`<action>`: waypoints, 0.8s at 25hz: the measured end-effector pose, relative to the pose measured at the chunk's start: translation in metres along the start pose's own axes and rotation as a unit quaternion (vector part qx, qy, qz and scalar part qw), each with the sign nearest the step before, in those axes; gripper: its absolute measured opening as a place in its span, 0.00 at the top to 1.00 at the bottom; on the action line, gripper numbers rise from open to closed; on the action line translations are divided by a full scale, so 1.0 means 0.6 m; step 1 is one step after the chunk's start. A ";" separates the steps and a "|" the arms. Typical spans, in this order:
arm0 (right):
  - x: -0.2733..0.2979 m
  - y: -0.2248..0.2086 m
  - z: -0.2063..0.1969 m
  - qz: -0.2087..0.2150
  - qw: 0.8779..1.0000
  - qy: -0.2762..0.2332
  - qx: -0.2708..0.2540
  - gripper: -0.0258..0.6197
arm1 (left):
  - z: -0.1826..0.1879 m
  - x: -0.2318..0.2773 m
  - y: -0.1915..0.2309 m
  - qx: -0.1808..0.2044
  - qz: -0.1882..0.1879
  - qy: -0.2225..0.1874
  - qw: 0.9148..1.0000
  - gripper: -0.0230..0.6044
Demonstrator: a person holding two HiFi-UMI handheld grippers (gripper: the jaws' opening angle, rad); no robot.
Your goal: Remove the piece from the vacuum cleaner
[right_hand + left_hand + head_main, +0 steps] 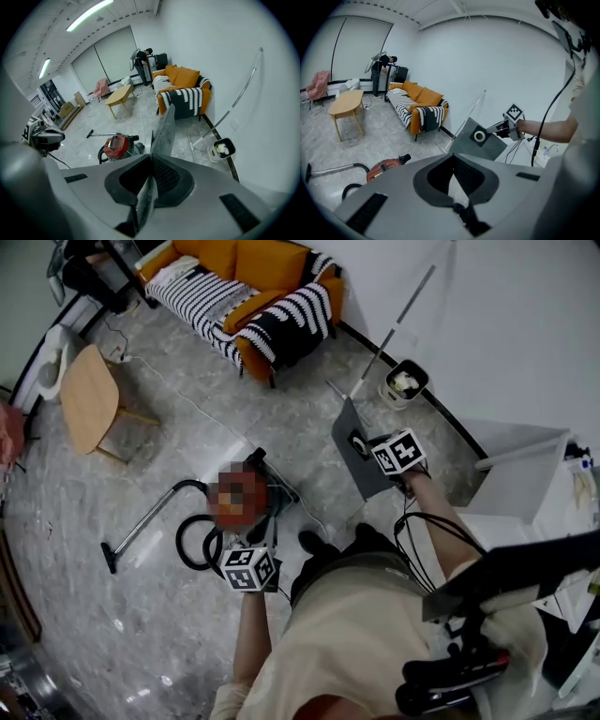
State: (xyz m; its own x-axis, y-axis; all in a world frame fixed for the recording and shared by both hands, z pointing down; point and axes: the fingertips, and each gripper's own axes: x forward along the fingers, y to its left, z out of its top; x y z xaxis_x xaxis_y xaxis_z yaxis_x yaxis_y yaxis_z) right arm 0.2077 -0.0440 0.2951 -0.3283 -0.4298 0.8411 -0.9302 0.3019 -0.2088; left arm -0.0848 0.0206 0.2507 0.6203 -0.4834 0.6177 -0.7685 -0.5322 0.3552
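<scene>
The red vacuum cleaner (pixel 270 495) stands on the floor with its black hose (pixel 192 542) and wand (pixel 141 524) at its left. My right gripper (pixel 377 455) is shut on a flat grey dust bag (pixel 361 470) with a white ring hole, held up in the air right of the vacuum. In the right gripper view the bag (pixel 165 130) stands edge-on between the jaws (pixel 149 165), above the vacuum (pixel 117 146). My left gripper (pixel 242 547) hovers near the vacuum, shut with nothing in it (pixel 453 174). The left gripper view shows the bag (pixel 483 140) and the vacuum (pixel 382 168).
An orange sofa with a striped throw (pixel 253 292) stands at the back, a wooden side table (pixel 89 395) at the left. A small bin (pixel 404 383) and a leaning pole sit by the wall, with a white cabinet (pixel 525 474) at the right. A person (pixel 382 70) stands far off.
</scene>
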 end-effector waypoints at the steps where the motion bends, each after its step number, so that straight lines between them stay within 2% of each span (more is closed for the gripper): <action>1: 0.002 -0.004 -0.002 0.006 1.000 -0.001 -0.001 0.93 | 0.001 0.003 -0.005 0.000 0.004 0.003 1.000 0.96; 5: 0.002 -0.007 -0.033 0.039 0.999 0.002 0.004 0.93 | -0.009 0.014 -0.041 0.008 0.014 0.024 1.000 0.96; 8: -0.004 -0.003 -0.055 0.062 0.998 0.004 0.000 0.93 | -0.004 0.020 -0.071 0.012 0.022 0.021 0.999 0.96; 13: -0.019 0.009 -0.095 0.102 0.994 0.027 -0.041 0.93 | -0.002 0.030 -0.121 0.018 0.043 0.011 0.999 0.96; 16: -0.025 0.012 -0.109 0.117 0.991 0.036 -0.060 0.93 | -0.008 0.022 -0.144 0.012 0.058 0.007 0.998 0.96; 20: -0.024 0.018 -0.118 0.135 0.986 0.043 -0.091 0.93 | -0.032 -0.006 -0.154 -0.012 0.097 -0.003 0.995 0.96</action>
State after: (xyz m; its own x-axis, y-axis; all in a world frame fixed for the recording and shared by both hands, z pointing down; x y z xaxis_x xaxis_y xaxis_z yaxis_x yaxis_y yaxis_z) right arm 0.2137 0.0258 0.3163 -0.5378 -0.2416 0.8077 -0.7636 0.5457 -0.3452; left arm -0.0187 0.0851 0.2294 0.4600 -0.5805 0.6719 -0.8777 -0.4115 0.2454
